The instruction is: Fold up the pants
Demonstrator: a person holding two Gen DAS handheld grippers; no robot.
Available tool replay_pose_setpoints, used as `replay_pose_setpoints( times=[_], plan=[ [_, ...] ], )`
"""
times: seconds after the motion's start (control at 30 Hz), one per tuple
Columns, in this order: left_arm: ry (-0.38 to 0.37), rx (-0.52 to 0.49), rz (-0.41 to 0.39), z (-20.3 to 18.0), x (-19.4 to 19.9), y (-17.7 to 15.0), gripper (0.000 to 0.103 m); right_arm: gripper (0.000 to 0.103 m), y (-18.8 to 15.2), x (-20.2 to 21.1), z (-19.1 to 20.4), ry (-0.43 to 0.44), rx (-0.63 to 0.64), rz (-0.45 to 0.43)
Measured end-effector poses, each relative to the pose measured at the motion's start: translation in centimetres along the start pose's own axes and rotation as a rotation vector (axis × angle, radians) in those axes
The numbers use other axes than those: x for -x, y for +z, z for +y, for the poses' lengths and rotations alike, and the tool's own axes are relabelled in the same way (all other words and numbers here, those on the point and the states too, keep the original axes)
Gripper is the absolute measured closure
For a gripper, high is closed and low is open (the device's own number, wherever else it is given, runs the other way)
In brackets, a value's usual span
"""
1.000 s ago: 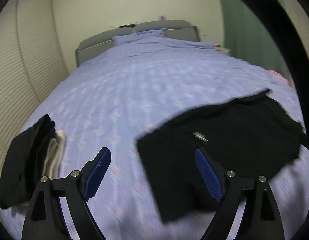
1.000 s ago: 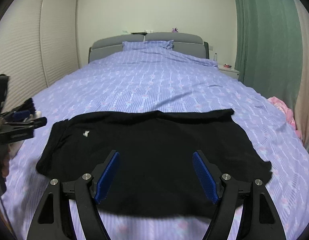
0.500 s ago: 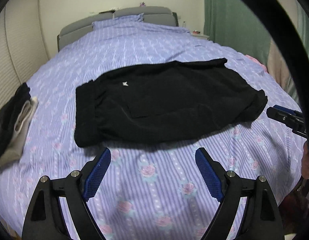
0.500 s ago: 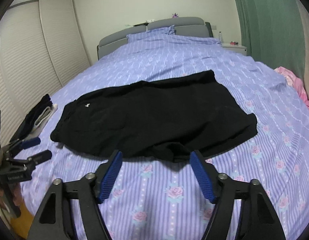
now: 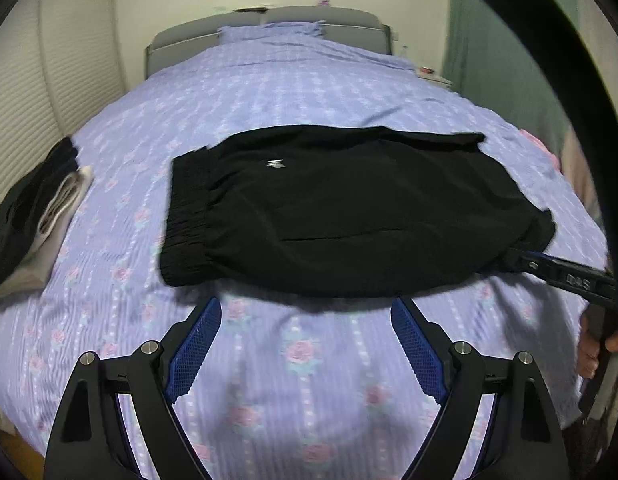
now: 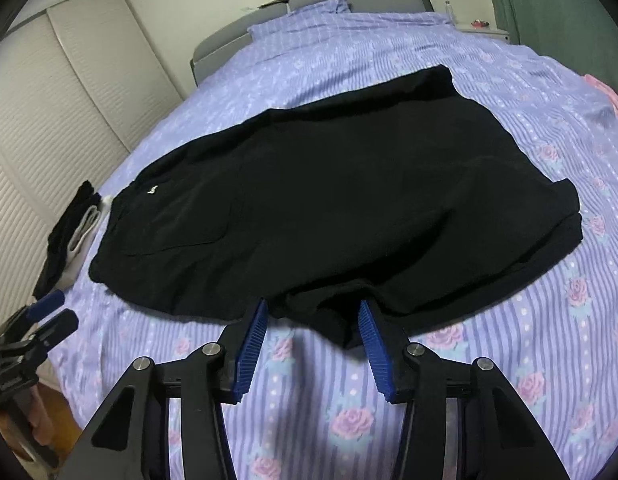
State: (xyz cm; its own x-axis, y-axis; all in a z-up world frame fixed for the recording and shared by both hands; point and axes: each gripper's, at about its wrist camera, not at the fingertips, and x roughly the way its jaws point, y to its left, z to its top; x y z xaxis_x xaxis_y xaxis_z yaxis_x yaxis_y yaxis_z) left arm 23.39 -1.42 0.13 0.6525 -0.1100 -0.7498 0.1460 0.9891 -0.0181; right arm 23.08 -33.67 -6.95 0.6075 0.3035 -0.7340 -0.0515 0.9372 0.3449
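Pants are lying flat; right gripper is closing around the near hem, not yet pinching, left gripper is hovering released. Grabbing one layer risks a lopsided fold.

The folded clothes run past the left wrist view's edge.

Both handheld grippers, the left gripper and right gripper, carry black angular fingers with silver screws, ribbed blue pads and white lettering.
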Motion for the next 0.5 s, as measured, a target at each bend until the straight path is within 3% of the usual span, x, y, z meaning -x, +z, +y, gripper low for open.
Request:
replay_pose_setpoints(
  times=[0.13,0.17,0.23,0.33,0.5],
  plan=[
    [0.028,0.170,0.023,4.6,-1.6,0.2,0.011,0.059,-0.4,-0.1,0.4,-0.031,0.021,0.002],
    [0.031,0.197,0.033,5.4,-2.1,0.2,0.011,0.066,-0.6,-0.1,0.6,-0.053,0.031,0.000],
    [0.030,0.211,0.047,6.3,-3.1,0.3,0.011,0.067,-1.1,-0.3,2.0,-0.113,0.104,-0.008],
    [-0.039,0.319,0.064,8.0,-4.8,0.7,0.011,0.067,-1.5,-0.4,4.4,-0.166,0.212,-0.028],
    [-0.111,0.480,0.104,9.4,-8.1,1.2,0.010,0.067,-0.5,-0.8,4.4,-0.217,0.172,-0.031]
  ],
)
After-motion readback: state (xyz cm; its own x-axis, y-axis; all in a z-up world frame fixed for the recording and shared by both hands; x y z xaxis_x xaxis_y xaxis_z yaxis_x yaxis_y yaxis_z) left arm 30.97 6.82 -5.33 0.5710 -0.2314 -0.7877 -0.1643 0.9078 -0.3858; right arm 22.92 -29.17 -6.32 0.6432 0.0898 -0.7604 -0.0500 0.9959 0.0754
